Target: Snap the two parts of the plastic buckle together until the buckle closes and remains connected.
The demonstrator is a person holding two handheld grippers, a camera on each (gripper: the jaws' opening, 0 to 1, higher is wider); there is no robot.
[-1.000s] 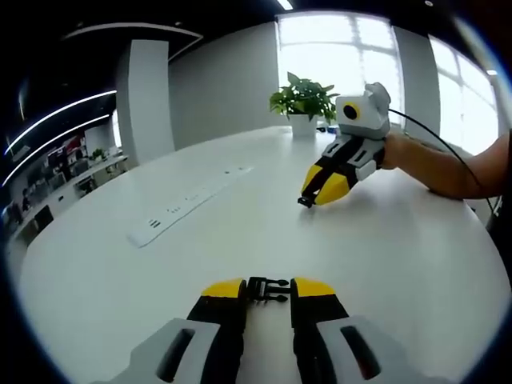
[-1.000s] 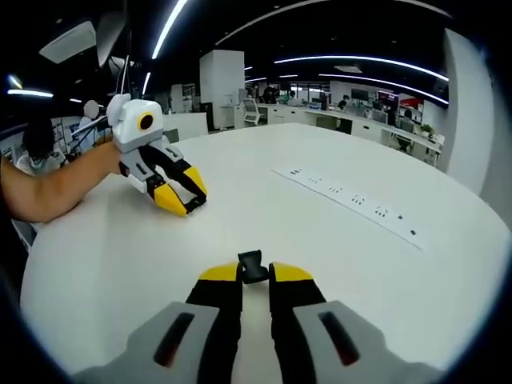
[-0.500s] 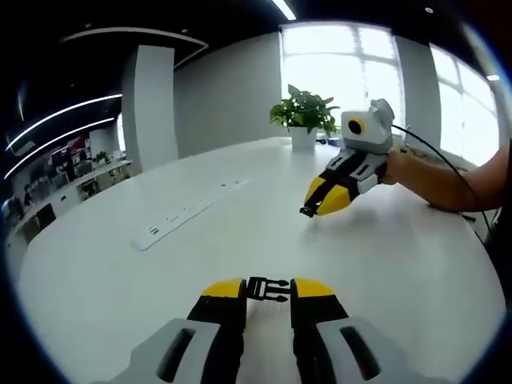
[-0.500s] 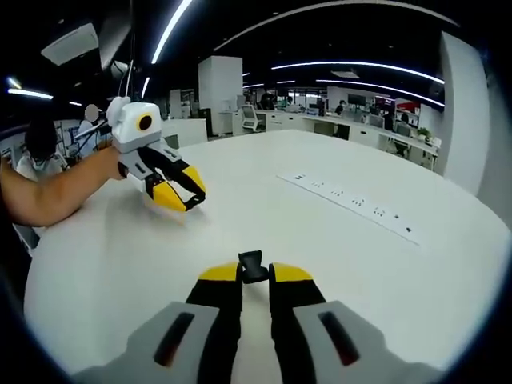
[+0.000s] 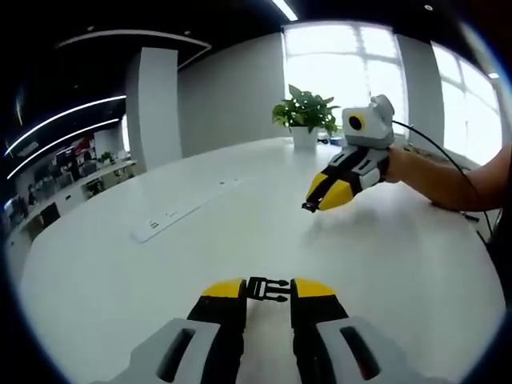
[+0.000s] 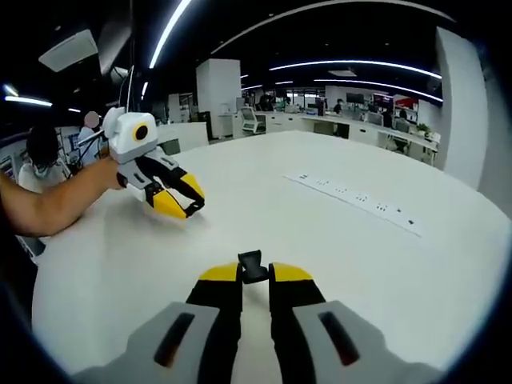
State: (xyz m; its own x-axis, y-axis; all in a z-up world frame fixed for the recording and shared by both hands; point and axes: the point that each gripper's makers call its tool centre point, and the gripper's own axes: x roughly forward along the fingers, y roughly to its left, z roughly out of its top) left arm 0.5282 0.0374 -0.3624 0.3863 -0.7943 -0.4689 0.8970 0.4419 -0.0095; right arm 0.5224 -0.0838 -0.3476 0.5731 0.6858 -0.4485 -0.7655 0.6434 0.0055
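My left gripper (image 5: 269,296) is shut on the pronged black buckle half (image 5: 267,287), which lies crosswise between its yellow tips above the white table (image 5: 400,264). My right gripper (image 6: 254,278) is shut on the other black buckle half (image 6: 250,264), which sticks up out of its tips. In the left gripper view the right gripper (image 5: 316,200) hangs ahead to the right, a person's hand behind it and a small black piece at its tip. In the right gripper view the left gripper (image 6: 190,208) hangs ahead to the left. The two halves are well apart.
A long white power strip (image 5: 188,210) lies on the table, also seen as the power strip (image 6: 356,204) in the right gripper view. A potted plant (image 5: 304,112) stands at the far table edge. A person's forearm (image 6: 48,204) reaches in. Office desks lie beyond.
Both hands have drifted slightly: each view's other gripper now sits a little higher and further along. Both holds on the buckle halves are unchanged.
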